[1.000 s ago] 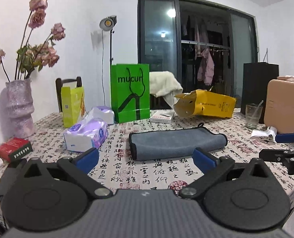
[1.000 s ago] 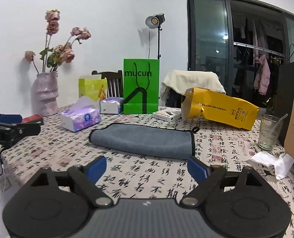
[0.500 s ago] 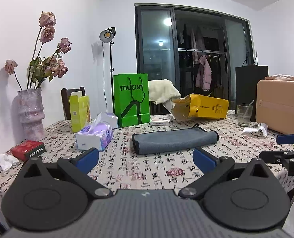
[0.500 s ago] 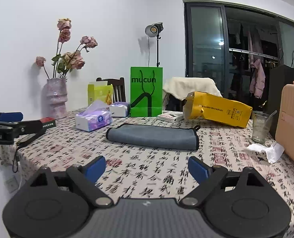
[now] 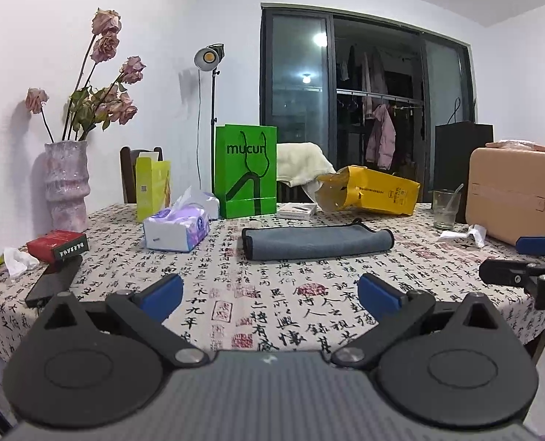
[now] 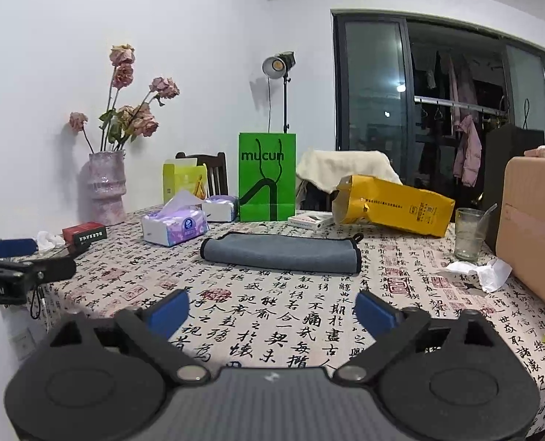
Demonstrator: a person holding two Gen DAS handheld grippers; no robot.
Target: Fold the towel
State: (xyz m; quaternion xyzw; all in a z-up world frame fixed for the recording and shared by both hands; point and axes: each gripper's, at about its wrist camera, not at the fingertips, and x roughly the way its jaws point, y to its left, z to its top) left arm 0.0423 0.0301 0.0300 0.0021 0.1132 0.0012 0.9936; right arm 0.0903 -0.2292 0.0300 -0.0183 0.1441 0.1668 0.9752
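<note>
A grey towel (image 5: pixel 316 243) with black trim lies folded into a long flat strip on the patterned tablecloth (image 5: pixel 235 294), mid-table. It also shows in the right wrist view (image 6: pixel 280 251). My left gripper (image 5: pixel 270 296) is open and empty, held back near the table's front edge, well short of the towel. My right gripper (image 6: pixel 272 308) is open and empty, also back from the towel. The right gripper shows at the right edge of the left wrist view (image 5: pixel 530 261); the left gripper shows at the left edge of the right wrist view (image 6: pixel 18 264).
Behind the towel stand a green paper bag (image 5: pixel 245 175), a yellow bag on its side (image 5: pixel 370 191), tissue packs (image 5: pixel 177 226) and a small white box (image 5: pixel 296 211). A vase (image 5: pixel 66 183) and red box (image 5: pixel 57 244) sit left. A glass (image 5: pixel 444 209), crumpled tissue (image 5: pixel 463 233) and a beige case (image 5: pixel 515 194) sit right.
Both grippers have pulled back and away from the towel toward the table's front edge. The towel looks smaller and farther off. Both stay open and empty.
</note>
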